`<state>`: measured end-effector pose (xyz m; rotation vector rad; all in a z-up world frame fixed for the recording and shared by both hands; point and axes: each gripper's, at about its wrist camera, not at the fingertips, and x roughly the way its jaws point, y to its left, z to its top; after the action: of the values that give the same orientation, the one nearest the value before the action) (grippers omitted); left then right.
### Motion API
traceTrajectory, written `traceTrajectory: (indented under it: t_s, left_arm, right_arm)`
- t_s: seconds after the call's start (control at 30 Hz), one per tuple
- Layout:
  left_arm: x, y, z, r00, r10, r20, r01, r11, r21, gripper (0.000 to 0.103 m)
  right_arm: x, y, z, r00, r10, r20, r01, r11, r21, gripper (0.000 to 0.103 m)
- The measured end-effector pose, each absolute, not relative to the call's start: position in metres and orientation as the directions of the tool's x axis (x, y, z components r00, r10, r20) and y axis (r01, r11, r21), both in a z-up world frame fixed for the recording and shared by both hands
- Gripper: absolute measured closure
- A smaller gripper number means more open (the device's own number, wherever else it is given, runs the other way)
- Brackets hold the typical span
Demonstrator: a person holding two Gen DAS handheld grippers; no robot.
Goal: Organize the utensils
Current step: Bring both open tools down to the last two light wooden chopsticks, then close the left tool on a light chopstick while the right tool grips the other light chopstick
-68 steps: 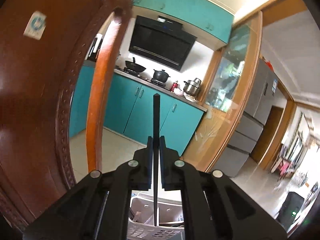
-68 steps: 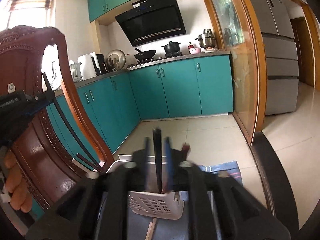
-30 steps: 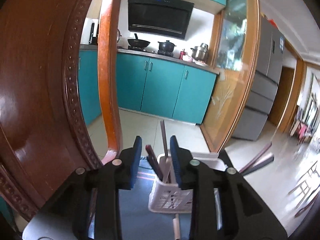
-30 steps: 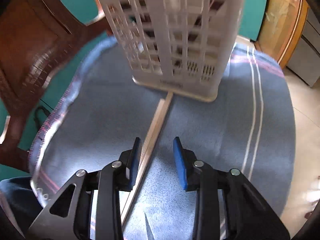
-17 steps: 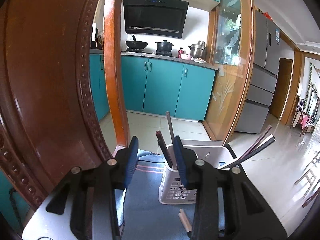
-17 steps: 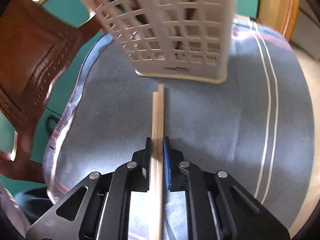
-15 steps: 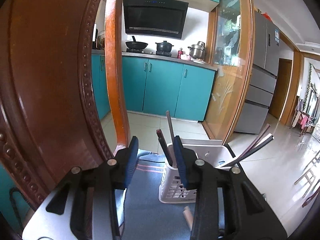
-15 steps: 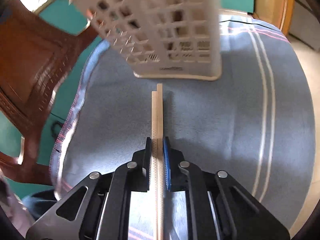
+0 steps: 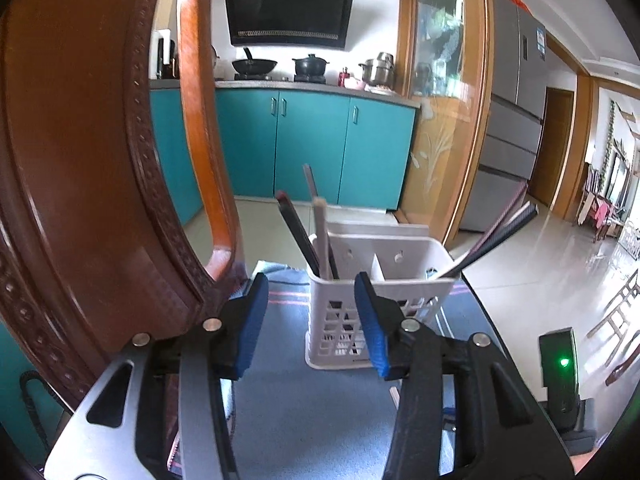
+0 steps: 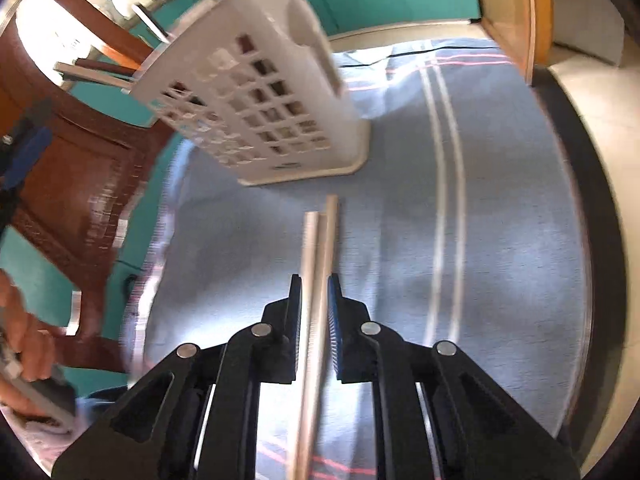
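A white slotted utensil caddy (image 9: pixel 376 280) stands on a round table with a blue cloth (image 9: pixel 304 408). Dark and pale chopsticks (image 9: pixel 298 232) lean in its left compartment, and dark ones (image 9: pixel 496 232) stick out of the right. My left gripper (image 9: pixel 308 316) hovers in front of the caddy, its jaws opening with nothing between them. In the right wrist view my right gripper (image 10: pixel 314 320) is shut on a pair of pale wooden chopsticks (image 10: pixel 320 248), whose tips point toward the caddy (image 10: pixel 256 96) just beyond them.
A carved brown wooden chair back (image 9: pixel 92 160) rises close on the left of the table. A hand (image 10: pixel 20 344) shows at the left edge of the right wrist view. The table's dark rim (image 10: pixel 592 216) curves along the right. Teal kitchen cabinets (image 9: pixel 320 148) lie behind.
My right gripper closed on the pale chopsticks lying on the cloth and rolled, with the caddy now tilted in its view. My left gripper sank lower and its jaws widened.
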<state>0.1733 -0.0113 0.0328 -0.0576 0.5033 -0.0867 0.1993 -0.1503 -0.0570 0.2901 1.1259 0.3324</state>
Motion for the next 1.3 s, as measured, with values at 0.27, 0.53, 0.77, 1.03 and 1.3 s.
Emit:
traceTrajectory:
  t_s: [0.27, 0.53, 0.77, 1.03, 1.3]
  left_arm:
    - [0.188, -0.021, 0.014, 0.821, -0.095, -0.563, 0.071, 0.995, -0.064, 0.055]
    - [0.200, -0.024, -0.010, 0.736, -0.132, -0.664, 0.093, 0.991, -0.094, 0.053]
    - [0.211, -0.050, -0.055, 0.581, -0.206, -0.788, 0.168, 0.977, -0.131, 0.050]
    - [0.211, -0.101, -0.092, 0.475, -0.224, -0.851, 0.303, 0.950, -0.081, 0.043]
    - [0.209, -0.123, -0.122, 0.442, -0.181, -0.879, 0.365, 0.931, -0.008, 0.039]
  right_arm:
    - [0.202, -0.129, -0.076, 0.384, 0.307, -0.871, -0.180, 0.950, 0.255, 0.090]
    - [0.202, -0.142, -0.074, 0.356, 0.238, -0.904, -0.114, 0.971, 0.211, 0.096]
    - [0.199, -0.198, -0.070, 0.352, 0.339, -0.873, 0.030, 0.928, 0.372, 0.094]
    - [0.196, -0.224, -0.057, 0.441, 0.366, -0.820, 0.104, 0.886, 0.452, 0.074]
    - [0.204, -0.227, -0.065, 0.434, 0.328, -0.839, 0.124, 0.901, 0.416, 0.072]
